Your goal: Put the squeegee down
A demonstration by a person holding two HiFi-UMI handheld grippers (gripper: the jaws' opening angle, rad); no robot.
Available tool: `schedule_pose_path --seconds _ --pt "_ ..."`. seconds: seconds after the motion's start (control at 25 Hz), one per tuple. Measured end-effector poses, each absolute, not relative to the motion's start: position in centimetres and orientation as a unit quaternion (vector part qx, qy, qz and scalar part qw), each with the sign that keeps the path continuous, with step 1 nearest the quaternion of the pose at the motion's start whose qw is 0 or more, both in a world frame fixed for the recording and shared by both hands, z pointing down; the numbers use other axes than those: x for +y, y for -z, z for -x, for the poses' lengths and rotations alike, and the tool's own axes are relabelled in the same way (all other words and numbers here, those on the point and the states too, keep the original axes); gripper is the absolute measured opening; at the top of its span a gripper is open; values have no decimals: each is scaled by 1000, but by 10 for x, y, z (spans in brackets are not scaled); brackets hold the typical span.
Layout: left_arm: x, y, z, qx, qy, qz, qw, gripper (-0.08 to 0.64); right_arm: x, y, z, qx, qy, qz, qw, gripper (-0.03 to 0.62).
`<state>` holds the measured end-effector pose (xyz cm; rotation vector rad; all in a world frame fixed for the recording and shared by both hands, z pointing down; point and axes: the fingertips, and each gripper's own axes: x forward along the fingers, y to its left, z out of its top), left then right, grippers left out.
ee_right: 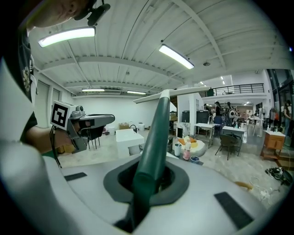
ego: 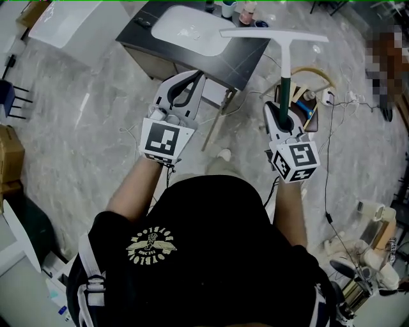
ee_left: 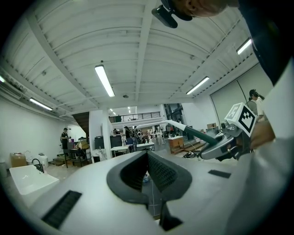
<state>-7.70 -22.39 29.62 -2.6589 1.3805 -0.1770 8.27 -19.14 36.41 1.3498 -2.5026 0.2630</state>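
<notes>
The left gripper (ego: 192, 76) hangs shut and empty, its pads pressed together with nothing between them, so it offers no support if the load shifts. To its right, the right gripper (ego: 282, 116) is clamped on the dark green handle of the squeegee (ego: 284, 76), which stands above the floor with its long white blade spread crosswise at the far end. The grip sits low on the handle and the weight is out at the blade, so the tool could likely swivel or slide in the pads during a quick move. The wide blade could also clip the cups (ego: 230, 9) at the table's far end, or skid into the basin instead of resting flat.

The nearest landing place is a dark table (ego: 246, 64) ahead, between the two grippers, most of its top taken up by a white sink basin (ego: 192, 32), leaving only a narrow dark margin. The floor (ego: 96, 134) is pale marbled tile. At the right, cables (ego: 328, 191) trail across it among loose clutter, a likely tripping hazard. The gripper views show a large open hall with ceiling strip lights, desks and distant people.
</notes>
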Motion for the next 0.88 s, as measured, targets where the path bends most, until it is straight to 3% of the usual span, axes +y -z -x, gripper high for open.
schedule_pose_path --seconds 0.88 --pt "-340 -316 37 495 99 860 66 23 -334 -422 -123 -882 -136 -425 154 32"
